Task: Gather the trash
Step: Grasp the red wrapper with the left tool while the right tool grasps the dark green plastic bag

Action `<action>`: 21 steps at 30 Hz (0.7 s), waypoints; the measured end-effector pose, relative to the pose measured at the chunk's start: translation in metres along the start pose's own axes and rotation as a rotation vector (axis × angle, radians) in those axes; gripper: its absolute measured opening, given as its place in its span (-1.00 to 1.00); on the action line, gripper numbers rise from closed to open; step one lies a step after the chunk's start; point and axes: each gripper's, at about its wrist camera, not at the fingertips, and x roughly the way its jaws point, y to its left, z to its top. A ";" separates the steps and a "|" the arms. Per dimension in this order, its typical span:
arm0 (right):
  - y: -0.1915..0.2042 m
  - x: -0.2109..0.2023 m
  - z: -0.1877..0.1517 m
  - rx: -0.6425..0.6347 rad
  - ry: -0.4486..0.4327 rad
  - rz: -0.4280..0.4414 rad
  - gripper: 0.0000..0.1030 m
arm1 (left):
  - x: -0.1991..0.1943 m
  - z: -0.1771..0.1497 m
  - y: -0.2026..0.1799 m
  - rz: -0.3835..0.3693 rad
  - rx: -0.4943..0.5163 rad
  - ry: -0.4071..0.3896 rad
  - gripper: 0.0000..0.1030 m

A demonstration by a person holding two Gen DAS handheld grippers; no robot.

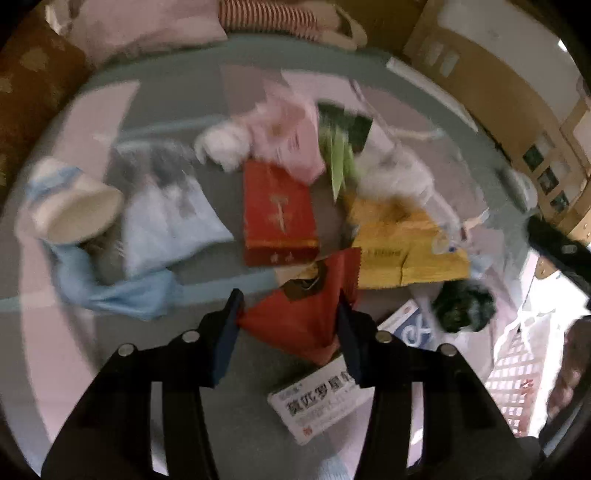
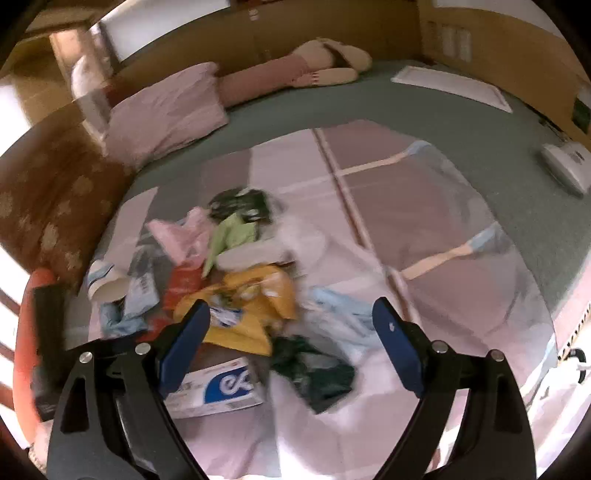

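1. Right under the left gripper [image 1: 291,314] lay a white medicine box [image 1: 321,398], flat on the bed, its long side running slantwise from the gripper's near left to its far right.
2. That gripper was clamped on a red sachet [image 1: 306,314]; both blue pads pressed its side edges, and its long axis pointed away from the gripper, notched top edge farthest out.
3. Just beyond the sachet sat a red carton [image 1: 279,214], lengthways along the fingers' line, with a yellow bag [image 1: 402,247] to its right and a tipped paper cup [image 1: 74,210] well off to the left, mouth toward the gripper.
4. The right gripper [image 2: 291,325] hung above the heap with its jaws wide apart and nothing between the pads.
5. Below it were the yellow bag [image 2: 255,295], a dark green wrapper [image 2: 317,376] and a blue-and-white box [image 2: 218,391] by its left finger.
6. The trash was heaped ahead and to the left of that gripper; to the right the pink sheet [image 2: 461,229] lay bare, and beyond it the green blanket [image 2: 424,110] ran to the cardboard wall [image 2: 351,22].
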 end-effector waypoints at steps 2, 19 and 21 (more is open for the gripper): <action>-0.010 0.000 0.001 0.035 0.011 -0.004 0.72 | -0.028 0.002 0.006 0.003 -0.030 -0.061 -0.06; 0.010 0.071 -0.045 -0.145 0.381 -0.043 -0.18 | -0.196 -0.037 0.014 0.019 -0.136 -0.421 -0.05; 0.012 0.056 -0.043 -0.138 0.354 -0.018 -0.23 | -0.192 -0.041 0.012 0.018 -0.138 -0.398 -0.05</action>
